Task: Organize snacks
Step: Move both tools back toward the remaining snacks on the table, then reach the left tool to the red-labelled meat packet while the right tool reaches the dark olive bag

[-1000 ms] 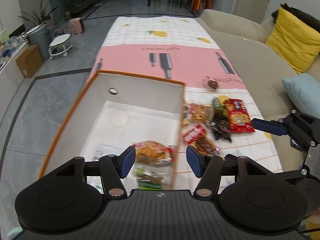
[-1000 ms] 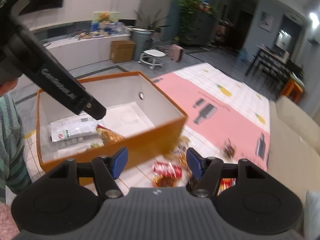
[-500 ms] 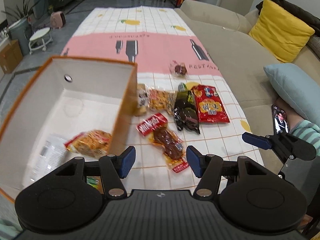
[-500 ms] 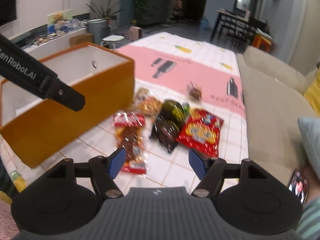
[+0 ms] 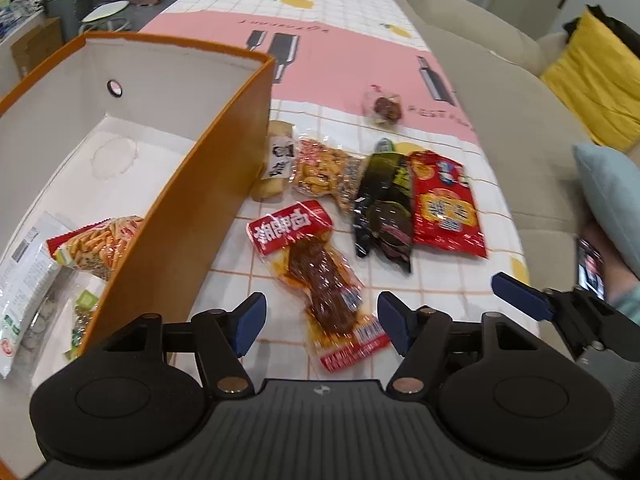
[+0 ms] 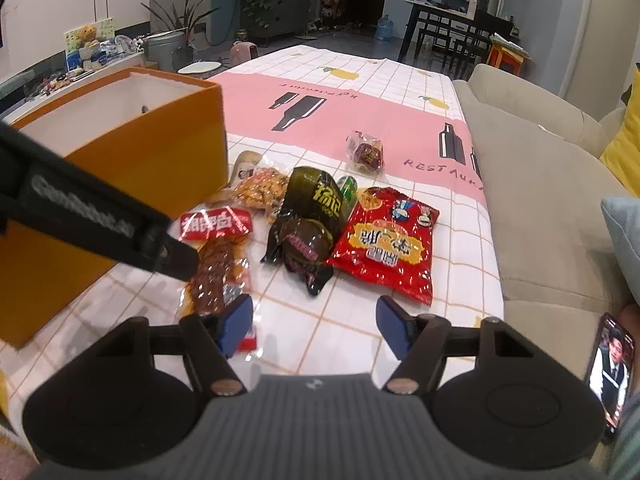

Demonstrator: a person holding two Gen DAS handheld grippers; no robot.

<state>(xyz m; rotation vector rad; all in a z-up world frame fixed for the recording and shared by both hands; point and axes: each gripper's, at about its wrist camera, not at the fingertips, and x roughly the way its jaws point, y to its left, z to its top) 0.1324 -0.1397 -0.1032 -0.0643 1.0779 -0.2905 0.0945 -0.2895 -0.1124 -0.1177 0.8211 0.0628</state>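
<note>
The left wrist view looks steeply down from close above the bench [image 5: 472,272], its own jaws at the bottom edge, facing the far end with the open orange box [image 5: 192,208] at near left and the sofa [image 5: 512,112] at right. The right wrist view sits further right and tilts less steeply, so it takes in the far room. Both share the snack packets, such as the red chip bag [image 5: 444,204] [image 6: 388,244], the box and the sofa.
</note>
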